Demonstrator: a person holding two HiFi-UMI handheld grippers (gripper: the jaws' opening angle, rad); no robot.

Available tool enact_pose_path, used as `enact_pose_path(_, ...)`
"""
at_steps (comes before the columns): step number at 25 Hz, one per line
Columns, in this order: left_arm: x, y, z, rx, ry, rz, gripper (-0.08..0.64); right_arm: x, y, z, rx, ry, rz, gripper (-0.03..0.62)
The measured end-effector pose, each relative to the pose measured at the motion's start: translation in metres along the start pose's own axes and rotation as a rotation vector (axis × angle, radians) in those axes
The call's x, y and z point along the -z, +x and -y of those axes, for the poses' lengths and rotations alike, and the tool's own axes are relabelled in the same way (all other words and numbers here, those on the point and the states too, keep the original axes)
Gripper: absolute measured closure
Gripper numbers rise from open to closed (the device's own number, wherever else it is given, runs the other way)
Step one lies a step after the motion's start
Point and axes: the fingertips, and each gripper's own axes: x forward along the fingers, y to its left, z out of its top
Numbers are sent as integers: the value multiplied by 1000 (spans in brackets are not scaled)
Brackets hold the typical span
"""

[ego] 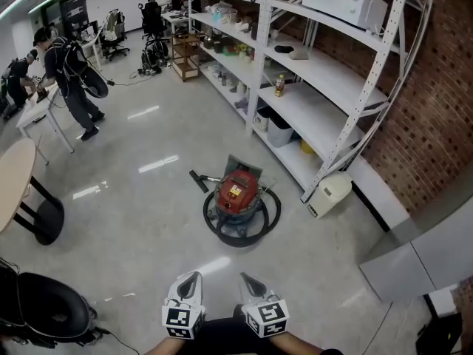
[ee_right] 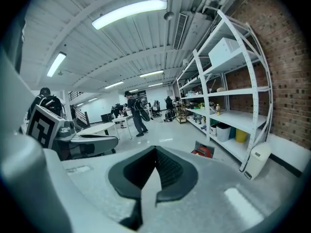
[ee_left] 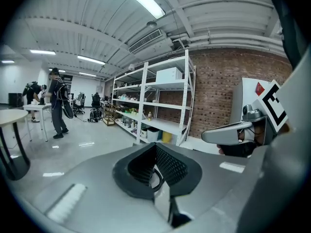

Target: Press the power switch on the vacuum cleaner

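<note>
The red vacuum cleaner (ego: 238,193) stands on the glossy floor in the middle of the head view, with its black hose (ego: 244,237) coiled round its base. The right gripper view shows the vacuum cleaner (ee_right: 204,151) small, just beyond the jaws. Both grippers are held low and close to me, well short of the vacuum and apart from it. My left gripper (ego: 193,277) is shut with nothing in it, and so is my right gripper (ego: 246,279). The power switch is too small to make out.
White metal shelving (ego: 318,72) with boxes and bottles runs along the brick wall on the right. A white bin (ego: 329,193) lies by its foot. A round table (ego: 13,180) and a black seat (ego: 41,309) stand at left. People (ego: 70,80) work far back left.
</note>
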Motion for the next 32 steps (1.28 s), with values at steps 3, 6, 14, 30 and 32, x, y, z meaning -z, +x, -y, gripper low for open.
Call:
enact_pose_path(3,-1,4,11,-24,6,-6,545,1,-3,14,-26,4,1,600)
enact_pose_path(6,-1,7,26,-35,20,-15,545,3,-6,28,-39,8,0,600)
enact_pose_path(14,2,25,49,10,42,-39,545,10,-15,54,-4,43,0,600)
enact_pose_path(30,-35,138,-23,129,-11,-13,545,-26,86,96,136,39,-62,600)
enact_pose_path(32,-46,151,-39,138,-21,0,545,-39,105,98,150,32,-63,600)
